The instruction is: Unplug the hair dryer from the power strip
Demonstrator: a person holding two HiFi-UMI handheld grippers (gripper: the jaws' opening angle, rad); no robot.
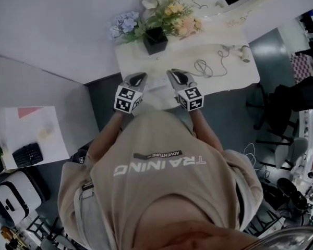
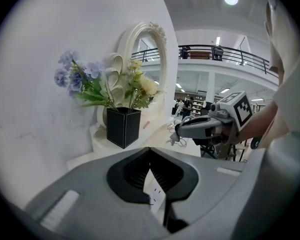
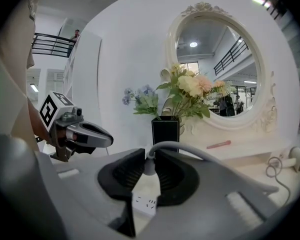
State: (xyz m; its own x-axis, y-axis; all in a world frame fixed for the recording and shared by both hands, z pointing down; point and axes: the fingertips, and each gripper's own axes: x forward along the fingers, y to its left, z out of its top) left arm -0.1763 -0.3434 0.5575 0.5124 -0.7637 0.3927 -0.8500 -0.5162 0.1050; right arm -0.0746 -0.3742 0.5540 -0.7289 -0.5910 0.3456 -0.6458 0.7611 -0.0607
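Note:
A white power strip (image 1: 155, 83) lies at the near edge of the white table (image 1: 235, 82), between my two grippers. My right gripper (image 3: 150, 154) is shut on the white plug (image 3: 149, 166), which hangs just above the strip (image 3: 145, 204). Its grey cord (image 3: 205, 154) arcs off to the right toward the hair dryer (image 3: 295, 159), which lies at the table's right end (image 1: 244, 53). The fingertips of my left gripper (image 2: 150, 149) meet with nothing held, and the strip (image 2: 156, 190) shows below them. In the head view the left gripper (image 1: 137, 79) is at the strip's left end and the right gripper (image 1: 176, 77) at its right end.
A black vase of flowers (image 1: 155, 39) stands behind the strip, in front of an oval mirror (image 3: 225, 69). A pink stick (image 3: 219, 144) lies by the mirror's base. The dryer's coiled cord (image 1: 203, 66) lies mid-table. A wall runs along the left, and chairs stand to the right of the table.

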